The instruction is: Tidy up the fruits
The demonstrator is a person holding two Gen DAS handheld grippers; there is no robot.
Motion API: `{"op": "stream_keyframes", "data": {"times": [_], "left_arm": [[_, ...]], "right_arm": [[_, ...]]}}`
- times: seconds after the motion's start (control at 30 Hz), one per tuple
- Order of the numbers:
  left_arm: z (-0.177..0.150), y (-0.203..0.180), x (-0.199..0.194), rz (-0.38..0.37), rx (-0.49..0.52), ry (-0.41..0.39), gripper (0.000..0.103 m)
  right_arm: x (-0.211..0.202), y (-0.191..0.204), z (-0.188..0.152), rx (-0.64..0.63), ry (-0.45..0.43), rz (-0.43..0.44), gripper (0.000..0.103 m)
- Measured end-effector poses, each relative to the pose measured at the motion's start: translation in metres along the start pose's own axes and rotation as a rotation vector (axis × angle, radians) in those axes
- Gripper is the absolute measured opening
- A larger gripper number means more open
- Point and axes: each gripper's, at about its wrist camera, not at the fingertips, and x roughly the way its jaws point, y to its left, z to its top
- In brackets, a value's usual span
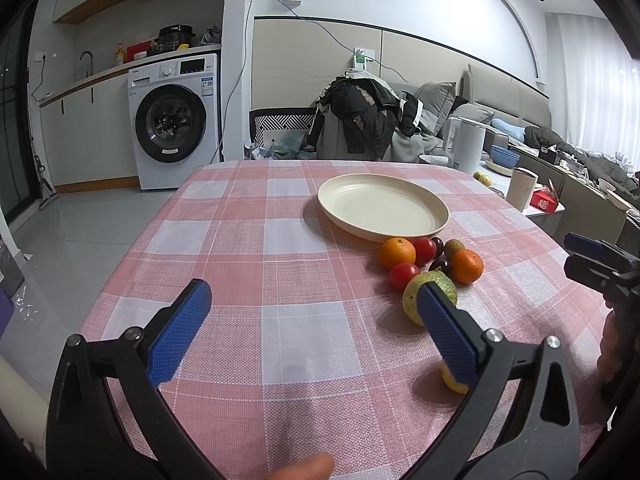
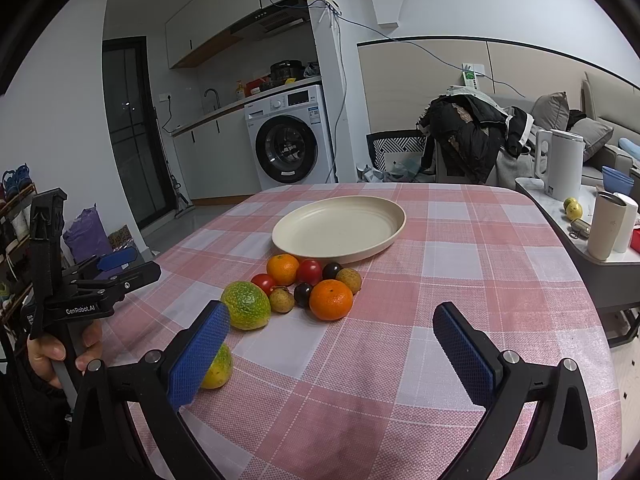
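An empty cream plate sits on the pink checked tablecloth. In front of it lies a cluster of fruit: two oranges, two red tomatoes, dark plums, small brown fruits and a large green citrus. A yellow-green fruit lies nearer, partly hidden by fingers. My left gripper is open and empty, left of the fruit. My right gripper is open and empty, just short of the cluster.
A side table at the right holds a white kettle, cups, bowls and two small fruits. A chair draped with dark jackets stands beyond the table. A washing machine stands at the back left.
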Motion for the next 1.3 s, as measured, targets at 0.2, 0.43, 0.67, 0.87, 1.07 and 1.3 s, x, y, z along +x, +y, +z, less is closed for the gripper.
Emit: {"op": "stream_keyframes", "data": {"times": [0.2,0.43,0.67,0.87,1.07,1.3], "left_arm": [[0.0001,0.0004,0.0000,0.001,-0.001,0.000,0.102],[0.0001,0.0003,0.0002,-0.001,0.000,0.000,0.102],[0.0002,0.0003,-0.0001,-0.001,-0.001,-0.001,0.102],[0.0003,0.0007,-0.0001,0.000,-0.002,-0.001,0.102],[0.0008,0.0009,0.0003,0.002,-0.001,-0.001,0.102],[0.0027,-0.0015,-0.0007,0.015,0.011,-0.003,0.102]], "right_arm": [[0.0001,-0.0002,0.0002,0.000,0.002,0.000,0.103],[0.0000,-0.0002,0.0002,-0.001,0.001,0.000,0.103],[0.0000,-0.0003,0.0002,0.000,0.000,-0.001,0.103],[0.0000,-0.0004,0.0002,0.000,0.001,-0.001,0.103],[-0.0006,-0.0004,0.0003,0.000,0.001,-0.003,0.103],[0.0011,-0.0015,0.0002,0.005,0.014,-0.033,0.103]]}}
